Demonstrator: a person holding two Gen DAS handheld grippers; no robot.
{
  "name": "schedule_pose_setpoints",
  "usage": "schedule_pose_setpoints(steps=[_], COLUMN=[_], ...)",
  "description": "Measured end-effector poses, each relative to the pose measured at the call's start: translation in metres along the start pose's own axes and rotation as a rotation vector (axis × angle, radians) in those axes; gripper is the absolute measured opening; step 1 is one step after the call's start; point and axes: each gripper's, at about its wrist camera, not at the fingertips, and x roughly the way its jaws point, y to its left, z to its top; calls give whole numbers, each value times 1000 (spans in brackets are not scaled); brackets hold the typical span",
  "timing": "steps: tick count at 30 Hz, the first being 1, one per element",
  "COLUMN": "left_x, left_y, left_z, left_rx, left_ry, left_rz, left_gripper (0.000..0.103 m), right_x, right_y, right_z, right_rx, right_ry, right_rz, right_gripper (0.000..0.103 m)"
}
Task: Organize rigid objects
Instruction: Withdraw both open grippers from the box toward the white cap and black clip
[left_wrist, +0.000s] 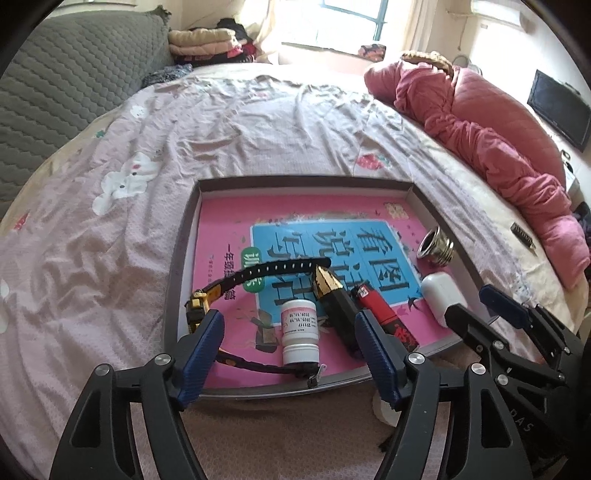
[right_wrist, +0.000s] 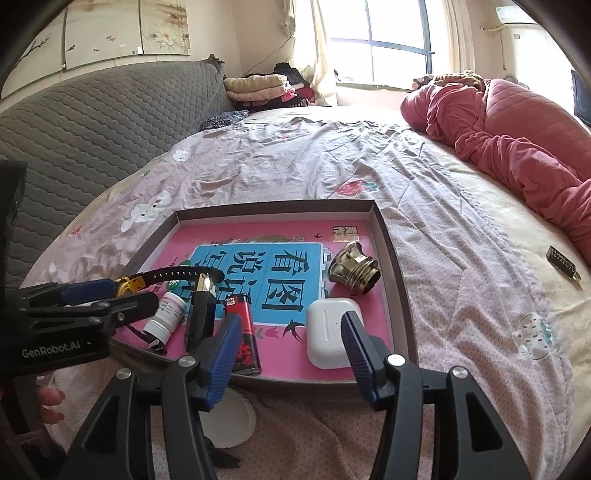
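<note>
A shallow box tray (left_wrist: 303, 181) lies on the bed with a pink book (left_wrist: 229, 229) as its floor. On the book lie a yellow watch with a black strap (left_wrist: 273, 269), a white pill bottle (left_wrist: 300, 332), a black and gold piece (left_wrist: 332, 295), a red lighter (left_wrist: 384, 317), a white earbud case (left_wrist: 441, 295) and a brass threaded fitting (left_wrist: 436, 245). My left gripper (left_wrist: 288, 328) hangs open over the bottle, its pads clear of it. My right gripper (right_wrist: 291, 325) is open too, between the lighter (right_wrist: 242, 332) and the earbud case (right_wrist: 328, 332).
A small dark metal tag (right_wrist: 561, 258) lies on the sheet right of the tray. A pink quilt (right_wrist: 517, 129) is heaped along the right side. A grey padded headboard (right_wrist: 92, 122) rises at the left. A white round lid (right_wrist: 229, 417) lies under the tray's near edge.
</note>
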Motion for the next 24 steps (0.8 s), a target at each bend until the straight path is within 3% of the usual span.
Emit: schedule_pose_setpoints(steps=[7, 13, 24], left_x=[-19, -33, -53], left_y=[4, 5, -4], left_z=[-2, -8, -30], left_rx=[-47, -74, -43], left_ry=[-50, -74, -96], left_rz=[-34, -3, 6], left_gripper=[76, 76, 76], right_x=[-11, -26, -51], right_y=[0, 3, 14], right_z=[0, -4, -32], right_rx=[-2, -16, -10], right_ry=[-28, -52, -46], right_rz=[-15, -24, -5], right_gripper=[62, 63, 65])
